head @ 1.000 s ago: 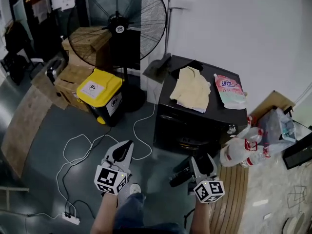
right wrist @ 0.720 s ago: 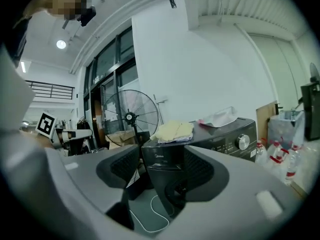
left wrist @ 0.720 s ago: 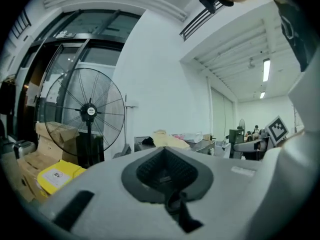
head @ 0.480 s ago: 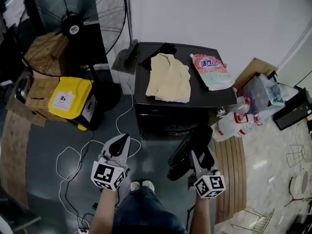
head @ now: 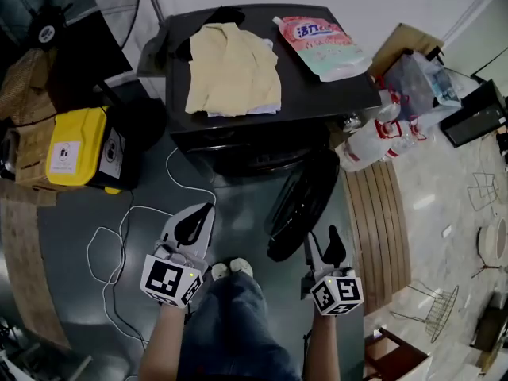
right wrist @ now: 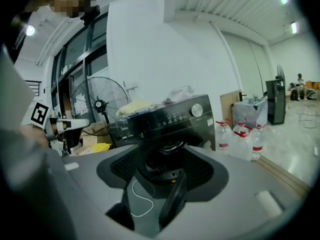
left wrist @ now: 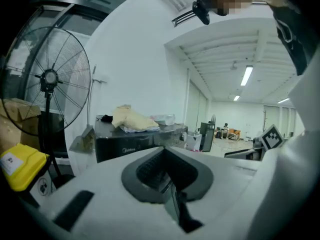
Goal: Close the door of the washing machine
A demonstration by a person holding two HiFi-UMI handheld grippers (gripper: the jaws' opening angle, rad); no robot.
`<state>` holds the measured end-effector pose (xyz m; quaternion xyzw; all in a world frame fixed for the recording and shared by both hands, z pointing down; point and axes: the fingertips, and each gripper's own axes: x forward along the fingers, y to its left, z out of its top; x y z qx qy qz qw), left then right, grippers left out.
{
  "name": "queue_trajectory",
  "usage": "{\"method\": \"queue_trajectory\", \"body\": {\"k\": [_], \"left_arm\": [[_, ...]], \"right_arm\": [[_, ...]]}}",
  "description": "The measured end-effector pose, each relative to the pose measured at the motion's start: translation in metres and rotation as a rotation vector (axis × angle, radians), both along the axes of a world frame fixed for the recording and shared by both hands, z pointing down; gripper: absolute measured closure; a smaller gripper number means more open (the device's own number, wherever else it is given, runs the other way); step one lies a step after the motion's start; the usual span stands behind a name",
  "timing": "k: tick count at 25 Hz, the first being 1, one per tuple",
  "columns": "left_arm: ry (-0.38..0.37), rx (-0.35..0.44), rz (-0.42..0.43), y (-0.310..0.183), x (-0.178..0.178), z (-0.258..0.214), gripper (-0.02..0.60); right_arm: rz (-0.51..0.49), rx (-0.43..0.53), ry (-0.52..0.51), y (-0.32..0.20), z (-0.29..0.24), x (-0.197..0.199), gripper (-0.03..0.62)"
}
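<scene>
The black washing machine [head: 309, 90] stands at the top of the head view, with a yellow cloth [head: 232, 68] and a pink detergent pouch [head: 321, 40] on its lid. Its round dark door [head: 302, 205] hangs swung out towards me. My left gripper [head: 205, 209] is low at the left, over the floor, with its jaws together and nothing in them. My right gripper [head: 332, 235] is just right of the door's lower edge, apart from it. In the right gripper view the door [right wrist: 175, 201] and the drum opening [right wrist: 162, 166] show through the parted jaws of the right gripper [right wrist: 160, 194].
A yellow-lidded box [head: 75, 145], cardboard boxes [head: 24, 86] and a standing fan [head: 48, 22] are at the left. A white cable [head: 119, 236] loops on the floor. Water bottles [head: 373, 137] and a wooden board [head: 389, 228] lie to the right.
The view has closed in on the machine, which now fills the top. The open door shows longer and higher in the view. Both grippers stay low, near my legs.
</scene>
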<state>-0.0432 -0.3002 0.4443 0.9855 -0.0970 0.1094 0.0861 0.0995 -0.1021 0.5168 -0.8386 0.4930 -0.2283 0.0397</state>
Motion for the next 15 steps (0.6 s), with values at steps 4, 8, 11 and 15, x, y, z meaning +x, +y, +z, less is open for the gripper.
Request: {"method": "queue_trajectory", "body": {"k": [4, 8, 11, 15], "left_arm": [[-0.016, -0.018, 0.039, 0.016, 0.013, 0.057, 0.581], [-0.028, -0.031, 0.056, 0.030, 0.015, 0.114, 0.581], [-0.039, -0.048, 0.058, 0.037, 0.011, 0.145, 0.581], [-0.053, -0.060, 0.060, 0.042, 0.005, 0.167, 0.581]], "right_arm": [[0.042, -0.053, -0.071, 0.024, 0.078, -0.021, 0.330], [0.095, -0.104, -0.132, 0.044, 0.154, -0.052, 0.332], [0.129, -0.152, -0.163, 0.053, 0.197, -0.071, 0.346], [0.164, -0.198, -0.173, 0.052, 0.230, -0.077, 0.385]]}}
